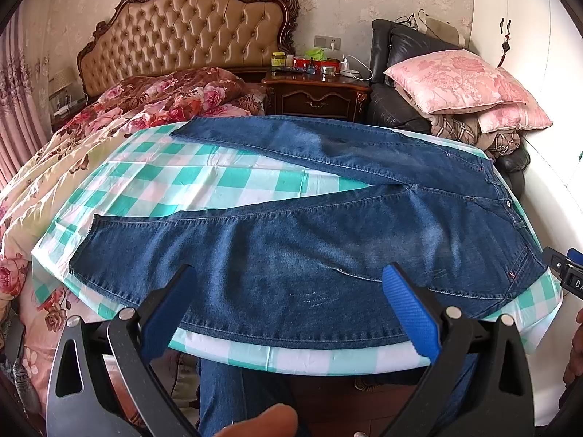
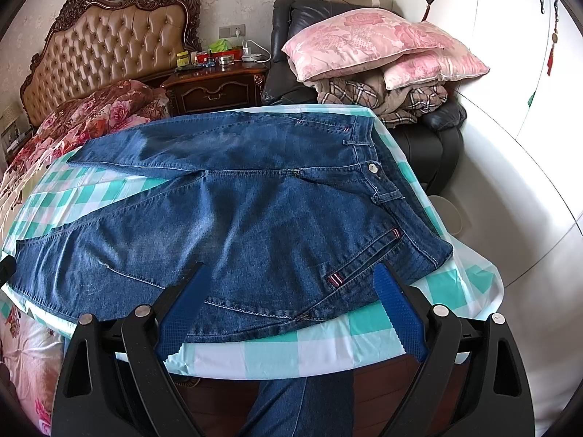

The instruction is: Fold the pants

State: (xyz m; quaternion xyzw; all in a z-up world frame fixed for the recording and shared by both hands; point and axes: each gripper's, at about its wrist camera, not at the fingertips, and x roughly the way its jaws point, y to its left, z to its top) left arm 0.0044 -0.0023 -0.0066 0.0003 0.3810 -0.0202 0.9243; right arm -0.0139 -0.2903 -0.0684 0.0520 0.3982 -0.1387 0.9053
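Observation:
Blue jeans [image 1: 291, 240] lie spread flat on a table under a green-and-white checked cloth [image 1: 204, 178]. The two legs fan out to the left and the waistband [image 2: 379, 174] is at the right. My left gripper [image 1: 291, 276] hovers open over the near leg at the table's front edge, nothing between its blue pads. In the right wrist view the same jeans [image 2: 237, 218] fill the table. My right gripper [image 2: 289, 273] is open above the hip pocket [image 2: 364, 258], holding nothing. The right gripper's tip [image 1: 564, 273] shows at the right edge of the left wrist view.
A bed with a floral quilt [image 1: 91, 145] and tufted headboard [image 1: 182, 32] stands at the left. Behind the table are a cluttered nightstand [image 1: 317, 91] and a black armchair [image 2: 430, 134] stacked with pink pillows [image 2: 371, 43]. A person's denim-clad legs [image 2: 302, 400] are below the table edge.

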